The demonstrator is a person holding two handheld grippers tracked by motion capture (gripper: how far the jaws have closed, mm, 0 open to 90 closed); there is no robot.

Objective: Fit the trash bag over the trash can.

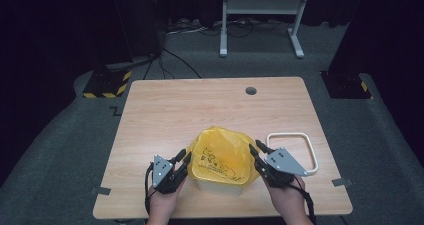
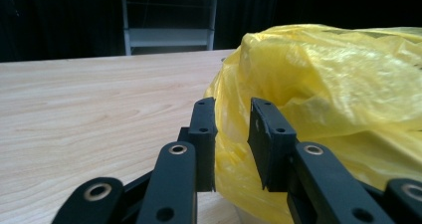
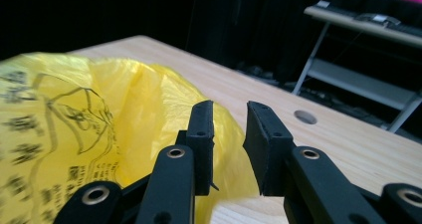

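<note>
Near edge of the wooden table (image 1: 150,115): two hands came in from below, each carrying a two-jaw gripper. The left gripper (image 1: 186,158) sat at the left flank of the yellow plastic bag (image 1: 220,155); the right gripper (image 1: 256,150) sat at its right flank.

Left gripper view: jaws stood a narrow gap apart, bag film lying in and behind the gap. Whether the pads pressed the film could not be told. Right gripper view: jaws likewise parted by a narrow gap, the bag's edge sitting behind the left-hand jaw in that view, bare tabletop seen through the gap; nothing visibly pinched.

The bag stood puffed up over a pale container, a strip of which showed under its near edge, near the front middle of the table. It bore black printing on its near face.

Just right of the bag, a white rounded-rectangle frame (image 1: 310,150) lay flat on the table, close by the right gripper.

Farther back: a round cable hole (image 1: 251,91) in the tabletop. Beyond the table, grey carpet, loose cables, and the white legs of a stand (image 1: 260,15).
</note>
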